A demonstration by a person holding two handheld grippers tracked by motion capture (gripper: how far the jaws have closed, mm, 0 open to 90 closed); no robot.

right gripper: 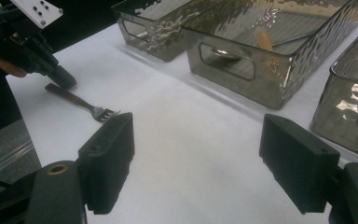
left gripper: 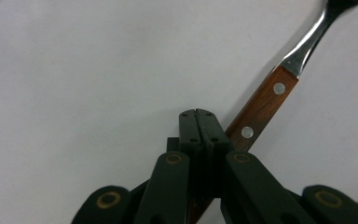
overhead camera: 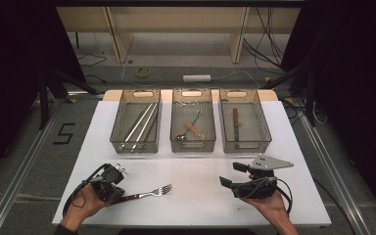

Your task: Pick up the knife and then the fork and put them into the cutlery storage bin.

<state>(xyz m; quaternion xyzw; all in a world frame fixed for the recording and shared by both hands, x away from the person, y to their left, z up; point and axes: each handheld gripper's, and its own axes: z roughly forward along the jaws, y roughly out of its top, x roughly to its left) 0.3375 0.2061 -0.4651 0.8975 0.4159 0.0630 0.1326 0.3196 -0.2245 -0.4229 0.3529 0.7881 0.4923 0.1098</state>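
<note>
The fork point(overhead camera: 149, 193) lies flat on the white counter point(overhead camera: 200, 171), near its front edge at the person's left, tines pointing toward the middle. The left tool point(overhead camera: 119, 194) sits at the wooden handle's end; in the left gripper view its jaws stand fully closed on each other, with the handle point(left gripper: 261, 109) running beside and beneath them, not between them. No grip on the fork is established. The right tool point(overhead camera: 229, 175) rests well apart at the right, jaws wide open and holding nothing.

Judged step: the approach to the pick-up, with sorting into one of three baskets point(overhead camera: 193, 120) at the back to follow (chopsticks, a spoon and a knife occupy them). The next move calls for opening the left jaws, straddling the handle and closing squarely before any lift.
</note>
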